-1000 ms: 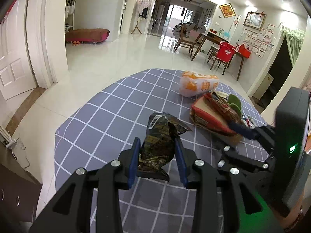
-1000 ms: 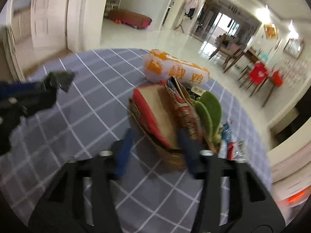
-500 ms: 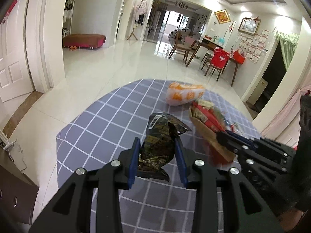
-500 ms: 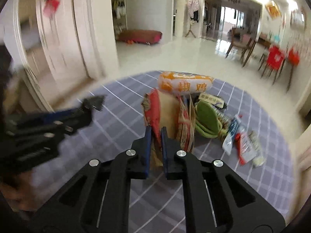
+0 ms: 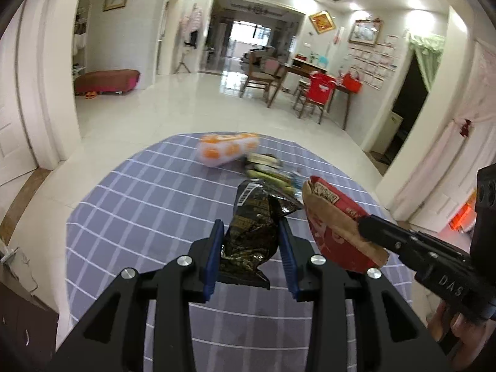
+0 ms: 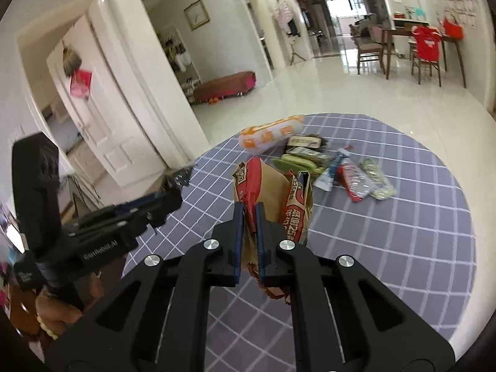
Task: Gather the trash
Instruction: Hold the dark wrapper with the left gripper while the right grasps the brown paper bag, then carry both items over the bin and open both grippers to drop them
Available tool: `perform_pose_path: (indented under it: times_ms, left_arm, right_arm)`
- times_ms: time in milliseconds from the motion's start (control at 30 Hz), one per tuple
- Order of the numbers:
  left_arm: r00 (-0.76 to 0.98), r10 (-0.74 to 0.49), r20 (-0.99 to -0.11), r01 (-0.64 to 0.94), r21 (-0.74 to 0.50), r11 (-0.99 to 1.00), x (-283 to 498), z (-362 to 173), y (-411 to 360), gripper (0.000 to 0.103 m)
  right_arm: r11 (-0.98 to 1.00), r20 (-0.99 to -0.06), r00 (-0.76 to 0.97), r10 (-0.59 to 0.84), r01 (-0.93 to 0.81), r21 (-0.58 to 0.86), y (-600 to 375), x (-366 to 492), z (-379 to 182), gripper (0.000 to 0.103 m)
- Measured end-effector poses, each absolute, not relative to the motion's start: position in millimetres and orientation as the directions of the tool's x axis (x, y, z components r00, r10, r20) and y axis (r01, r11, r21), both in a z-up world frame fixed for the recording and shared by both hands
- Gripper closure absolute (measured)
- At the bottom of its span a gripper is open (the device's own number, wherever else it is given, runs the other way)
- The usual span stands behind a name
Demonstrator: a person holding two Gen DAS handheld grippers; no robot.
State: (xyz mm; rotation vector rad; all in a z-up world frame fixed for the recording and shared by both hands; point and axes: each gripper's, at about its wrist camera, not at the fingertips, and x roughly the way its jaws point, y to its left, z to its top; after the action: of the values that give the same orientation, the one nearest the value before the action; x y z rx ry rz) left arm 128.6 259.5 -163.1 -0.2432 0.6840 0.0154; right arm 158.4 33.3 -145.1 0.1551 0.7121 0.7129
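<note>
Left gripper [image 5: 251, 249] clamps a crumpled dark snack wrapper [image 5: 252, 226], long axis pointing away from camera, barcode end farthest, held above the checked tablecloth [image 5: 139, 204]. Right gripper [image 6: 248, 232], jaws nearly together, pinches the red edge of a brown-and-red paper bag [image 6: 272, 198], bag upright, open mouth up, lifted over the cloth. Red Chinese print on the bag, not fully legible. "DAS" reads on the right gripper body, "GenRobot.AI" on the left one. Orange-white packet [image 6: 271, 131] lies flat beyond, beside loose wrappers [image 6: 356, 176].
</note>
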Motion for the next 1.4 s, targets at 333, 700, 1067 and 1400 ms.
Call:
perform_pose_path:
  times_ms: [333,700,1067,1400]
  left_arm:
    - [0.744,-0.237,-0.625,0.157,-0.182,0.971,145.0,-147.5,135.0,0.068]
    - [0.579,-0.436,-0.689,0.46,-0.165,0.872,170.6,-177.4,-48.3,0.068]
    - [0.478,-0.395,-0.785,0.525,-0.106,0.844,210.7,-244.2,-136.5,0.068]
    - [0.427,-0.343,-0.837,0.52,-0.083,0.85,221.9,-282.3,-156.1,0.068]
  right_arm:
    - [0.83,-0.463,0.697,0.548,-0.381,0.408,-105.2,120.5,-130.7,0.095]
    - [0.885,-0.508,0.801,0.316,-0.055,0.463,-264.8,85.4,-183.0,0.095]
    - [0.83,-0.577,0.756,0.309,0.081,0.551,-332.7,105.3,-265.0,0.09]
    - [0.831,-0.651,0.722,0.233,0.2,0.519,-350.5,98.9,-311.7,0.039]
